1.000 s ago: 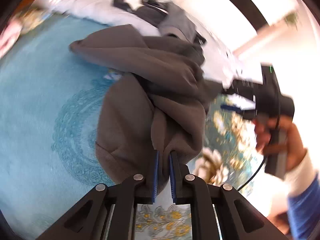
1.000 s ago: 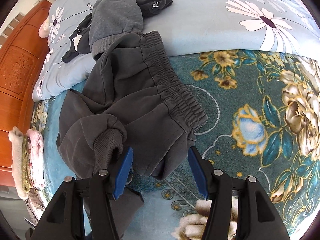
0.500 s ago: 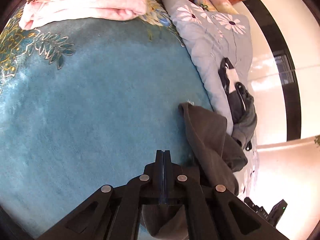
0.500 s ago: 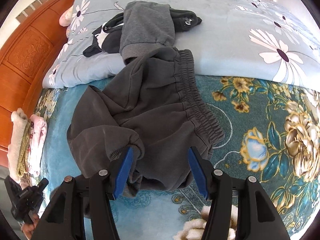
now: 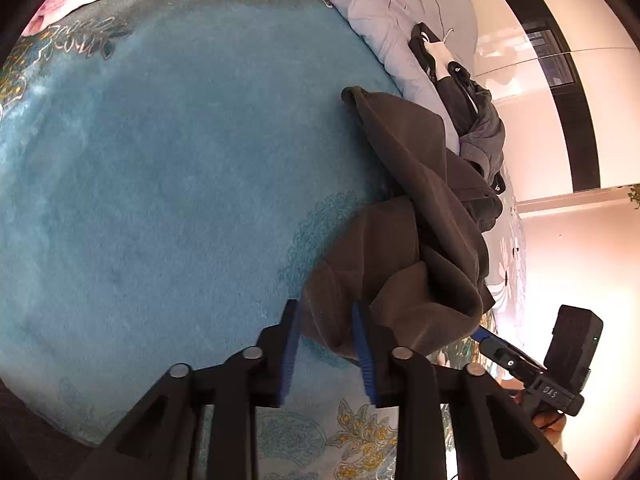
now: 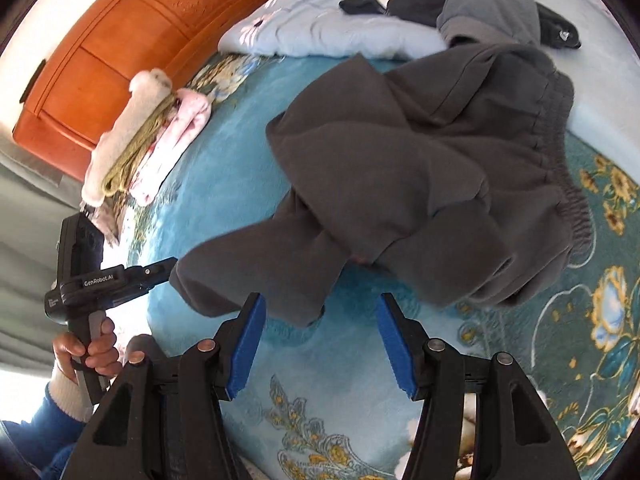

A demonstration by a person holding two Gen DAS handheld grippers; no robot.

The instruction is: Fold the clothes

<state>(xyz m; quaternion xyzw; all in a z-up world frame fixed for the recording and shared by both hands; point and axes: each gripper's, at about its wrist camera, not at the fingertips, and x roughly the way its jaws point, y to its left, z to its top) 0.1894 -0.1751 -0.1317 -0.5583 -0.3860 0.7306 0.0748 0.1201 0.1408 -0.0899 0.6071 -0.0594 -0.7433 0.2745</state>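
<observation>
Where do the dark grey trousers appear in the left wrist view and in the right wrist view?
Left wrist view: the trousers lie at centre right, from the quilt edge down to the left gripper, with fabric between its open fingers.
Right wrist view: the trousers fill the centre and upper right, above the open right gripper.
Shared landmark: the teal blanket under them.
</observation>
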